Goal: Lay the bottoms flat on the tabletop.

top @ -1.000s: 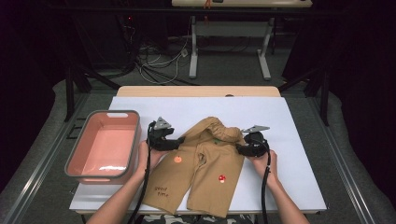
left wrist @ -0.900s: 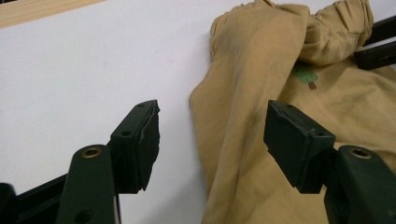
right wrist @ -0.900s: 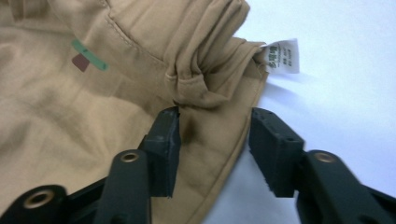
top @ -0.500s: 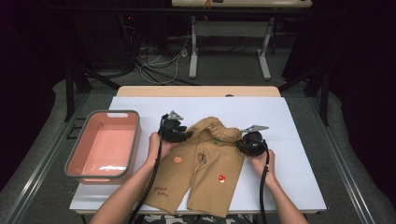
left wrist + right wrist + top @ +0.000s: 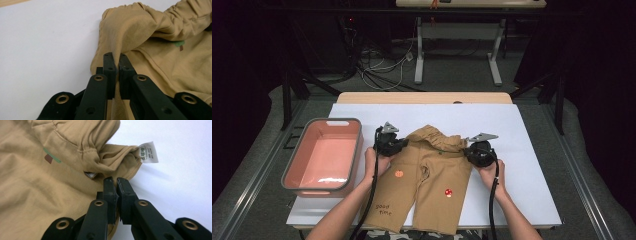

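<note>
I see the white table sheet (image 5: 522,150) under everything, and I use it as my landmark. On its middle, toward the near edge, lie the tan shorts (image 5: 427,185). Their long axis runs from the far side of the sheet to the near side: the gathered waistband (image 5: 434,136) points away from me and the two legs point toward me, their hems hanging just past the sheet's near edge. The waistband is bunched and partly folded over itself. The left leg carries an orange patch and the words "good time"; the right leg carries a small red mushroom.

At the sheet's left edge, partly off it, sits the pink tub (image 5: 323,157), well apart from the shorts.

My left gripper (image 5: 115,65) sits at the left end of the waistband. Its jaws have just been closing, and now they pinch a raised fold of the tan fabric between them. My right gripper (image 5: 114,185) sits at the right end of the waistband. Its jaws have just been closing too, and they clamp the cloth's edge just below a white care label (image 5: 149,152) that sticks out over the sheet.
</note>
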A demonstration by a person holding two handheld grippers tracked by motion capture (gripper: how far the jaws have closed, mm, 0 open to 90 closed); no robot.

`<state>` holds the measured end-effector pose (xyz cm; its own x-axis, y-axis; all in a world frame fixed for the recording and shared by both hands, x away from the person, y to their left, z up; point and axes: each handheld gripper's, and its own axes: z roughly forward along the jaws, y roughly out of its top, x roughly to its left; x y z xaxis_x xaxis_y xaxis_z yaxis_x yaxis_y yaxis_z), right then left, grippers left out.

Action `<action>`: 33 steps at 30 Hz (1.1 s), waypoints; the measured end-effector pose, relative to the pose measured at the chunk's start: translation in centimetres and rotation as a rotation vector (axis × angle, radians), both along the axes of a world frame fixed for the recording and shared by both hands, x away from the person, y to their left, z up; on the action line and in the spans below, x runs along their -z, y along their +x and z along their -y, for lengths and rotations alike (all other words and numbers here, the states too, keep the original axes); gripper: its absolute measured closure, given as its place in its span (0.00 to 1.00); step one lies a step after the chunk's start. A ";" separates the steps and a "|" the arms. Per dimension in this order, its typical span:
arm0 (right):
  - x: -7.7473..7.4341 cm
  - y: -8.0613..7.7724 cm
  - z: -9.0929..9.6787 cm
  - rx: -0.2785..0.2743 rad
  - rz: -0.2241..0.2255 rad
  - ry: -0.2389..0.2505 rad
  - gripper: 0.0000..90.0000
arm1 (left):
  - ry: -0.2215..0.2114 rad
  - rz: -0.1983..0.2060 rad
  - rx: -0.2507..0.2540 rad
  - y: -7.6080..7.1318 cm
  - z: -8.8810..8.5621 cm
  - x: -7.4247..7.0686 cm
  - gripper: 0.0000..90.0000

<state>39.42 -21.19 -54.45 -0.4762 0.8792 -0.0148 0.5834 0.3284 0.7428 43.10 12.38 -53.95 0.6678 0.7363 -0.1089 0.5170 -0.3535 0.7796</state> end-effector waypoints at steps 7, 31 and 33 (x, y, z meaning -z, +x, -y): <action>0.4 -0.4 -0.9 -0.032 -0.048 -0.084 0.92 | 0.033 -0.048 0.023 -0.7 -0.8 0.4 0.80; 0.8 3.0 -1.8 0.043 0.036 -0.051 0.62 | 0.118 -0.135 0.004 3.3 1.9 0.5 0.58; 1.0 3.4 -1.7 0.054 0.029 -0.043 0.62 | 0.110 -0.128 0.002 3.4 2.0 0.8 0.64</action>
<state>42.77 -19.49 -55.41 -0.4273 0.9017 -0.0656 0.5797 0.3290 0.7454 46.53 10.36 -54.71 0.6548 0.7474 -0.1122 0.6092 -0.4341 0.6636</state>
